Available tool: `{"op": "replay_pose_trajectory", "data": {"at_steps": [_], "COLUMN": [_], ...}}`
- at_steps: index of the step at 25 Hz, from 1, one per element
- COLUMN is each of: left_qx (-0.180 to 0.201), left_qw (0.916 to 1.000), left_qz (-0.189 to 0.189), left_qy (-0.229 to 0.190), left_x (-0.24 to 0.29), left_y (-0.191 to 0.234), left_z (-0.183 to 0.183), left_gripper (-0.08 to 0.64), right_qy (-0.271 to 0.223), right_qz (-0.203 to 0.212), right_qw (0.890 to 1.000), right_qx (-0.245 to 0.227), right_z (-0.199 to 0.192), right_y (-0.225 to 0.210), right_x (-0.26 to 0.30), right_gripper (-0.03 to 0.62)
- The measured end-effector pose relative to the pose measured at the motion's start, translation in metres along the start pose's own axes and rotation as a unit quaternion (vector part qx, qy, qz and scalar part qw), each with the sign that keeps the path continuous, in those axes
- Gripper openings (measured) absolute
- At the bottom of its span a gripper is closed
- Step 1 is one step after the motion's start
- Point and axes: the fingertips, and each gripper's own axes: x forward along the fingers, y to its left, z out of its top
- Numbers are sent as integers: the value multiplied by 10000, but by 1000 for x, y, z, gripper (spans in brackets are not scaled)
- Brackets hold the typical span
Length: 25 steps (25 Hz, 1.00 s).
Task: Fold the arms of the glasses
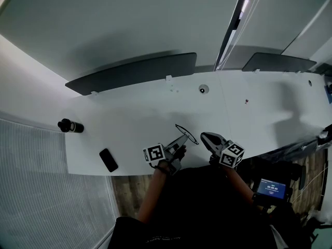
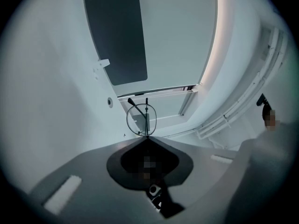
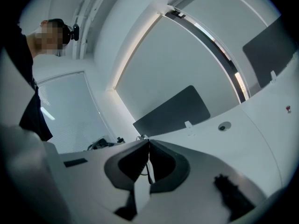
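Left gripper view puts the glasses (image 2: pixel 140 119) just above the centre of the frame. One round lens stands edge-up right past the tip of the left claw (image 2: pixel 147 137), whose jaws are pressed together on the rim at the lens's lower edge. Both arms (image 2: pixel 133 101) stick out beyond the lens, away from the camera, so we judge neither is folded yet. Pinching the rim there appears to steady the frame while leaving the hinges free. In the head view the glasses sit a little below the middle of the picture, lifted off or barely resting on the white bench (image 1: pixel 129 118); we cannot tell which. The right claw (image 1: pixel 205 136) is just beside them to the right, apart from the frame. Its own view shows its jaws drawn together, with only a thin dark line in the slit that we cannot name. We take it as placed to push an arm inward. A dark bottle (image 1: pixel 70 125) and a phone (image 1: pixel 108 160) lie well apart at the lower left.
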Motion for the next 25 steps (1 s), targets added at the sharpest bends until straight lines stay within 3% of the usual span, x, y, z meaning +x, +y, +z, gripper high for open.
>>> {"op": "replay_pose_trajectory", "data": {"at_steps": [11, 14, 17, 25], "left_qx": [-151, -45, -14, -4], "left_qw": [9995, 9995, 9993, 9989], "left_qz": [-65, -37, -44, -5], "left_qy": [258, 301, 359, 458], "left_x": [7, 6, 9, 15], "left_y": [0, 3, 4, 8], "left_z": [-8, -9, -9, -13], "left_gripper": [12, 12, 12, 11], "right_qy": [425, 595, 725, 746], "right_qz": [222, 107, 17, -173], "right_qw": [9988, 9979, 9967, 9966], "right_qx": [-104, -233, -354, -314], "right_z": [-15, -22, -23, -27], "right_y": [12, 11, 6, -4], "right_x": [17, 17, 21, 18], "right_gripper": [9, 13, 60, 60]}}
